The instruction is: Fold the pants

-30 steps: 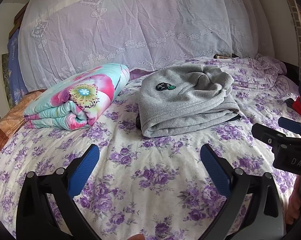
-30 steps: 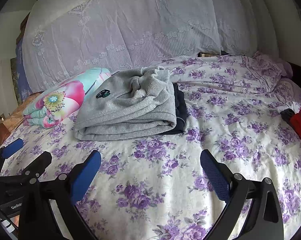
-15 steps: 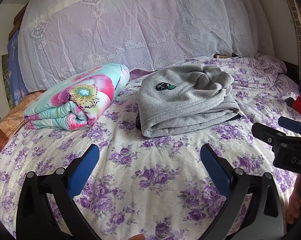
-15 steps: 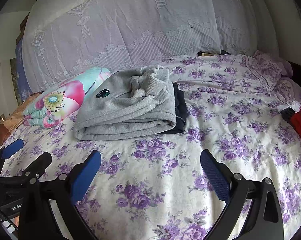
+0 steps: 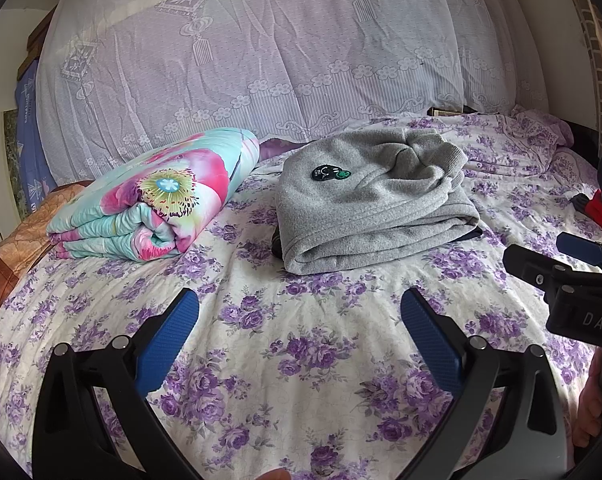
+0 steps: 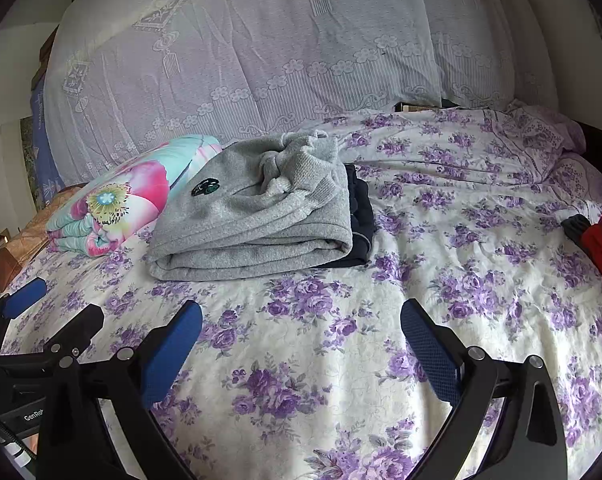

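Grey pants [image 5: 369, 200] lie folded on bed [image 5: 301, 344], beside floral quilt [image 5: 153, 196]. Left tool [image 5: 300, 312] and right tool [image 6: 301, 320] both spread wide, empty, near pants. Judgement: fold looks done; press edges flat, square stack.

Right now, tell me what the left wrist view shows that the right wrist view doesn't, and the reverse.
Only the left wrist view shows the near-left end of the grey pants and the right claw from outside, at its right edge. Only the right wrist view shows how far the dark navy garment beneath juts out on the right, and the left claw at its left edge. Both show the pants folded on the floral sheet, the rolled flowered quilt, red clothing, and both claws open, empty.
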`<act>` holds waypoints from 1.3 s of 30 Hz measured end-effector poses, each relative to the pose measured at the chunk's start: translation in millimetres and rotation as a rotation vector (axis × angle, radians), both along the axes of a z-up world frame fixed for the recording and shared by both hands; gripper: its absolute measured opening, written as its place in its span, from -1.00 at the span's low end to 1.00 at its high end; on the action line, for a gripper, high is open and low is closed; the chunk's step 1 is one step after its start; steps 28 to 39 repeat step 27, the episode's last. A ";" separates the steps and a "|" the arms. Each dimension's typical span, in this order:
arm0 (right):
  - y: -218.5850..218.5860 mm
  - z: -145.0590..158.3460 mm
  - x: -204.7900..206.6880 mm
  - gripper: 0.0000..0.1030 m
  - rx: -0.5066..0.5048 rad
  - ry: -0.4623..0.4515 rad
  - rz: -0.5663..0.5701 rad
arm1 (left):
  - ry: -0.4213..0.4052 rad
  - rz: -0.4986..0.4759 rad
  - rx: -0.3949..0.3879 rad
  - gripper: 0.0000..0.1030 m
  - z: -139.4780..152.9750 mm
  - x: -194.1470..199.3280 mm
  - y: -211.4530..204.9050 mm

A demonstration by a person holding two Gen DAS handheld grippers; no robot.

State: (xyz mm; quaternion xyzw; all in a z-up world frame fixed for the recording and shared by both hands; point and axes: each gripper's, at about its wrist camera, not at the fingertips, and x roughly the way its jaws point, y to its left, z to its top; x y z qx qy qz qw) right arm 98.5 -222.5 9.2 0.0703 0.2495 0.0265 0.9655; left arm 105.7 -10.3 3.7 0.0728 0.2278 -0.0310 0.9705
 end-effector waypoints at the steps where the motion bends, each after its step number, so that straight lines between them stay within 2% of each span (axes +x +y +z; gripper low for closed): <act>1: 0.0 0.0 0.1 0.93 0.000 0.000 0.000 | 0.000 0.001 0.000 0.92 0.1 -0.1 -0.3; 12: -0.1 -0.5 0.5 0.93 0.003 0.002 0.000 | 0.023 -0.037 -0.028 0.92 -0.8 3.2 3.2; 17: -0.3 -0.4 0.6 0.93 0.002 0.002 0.000 | -0.041 -0.008 0.020 0.92 0.8 -2.7 0.5; 24: 0.0 -1.0 0.4 0.93 0.002 0.002 0.000 | 0.021 -0.018 -0.013 0.92 -1.7 7.4 5.6; 39: -0.1 -1.1 0.5 0.93 0.005 0.004 -0.001 | 0.022 -0.019 -0.023 0.92 -1.8 7.8 7.7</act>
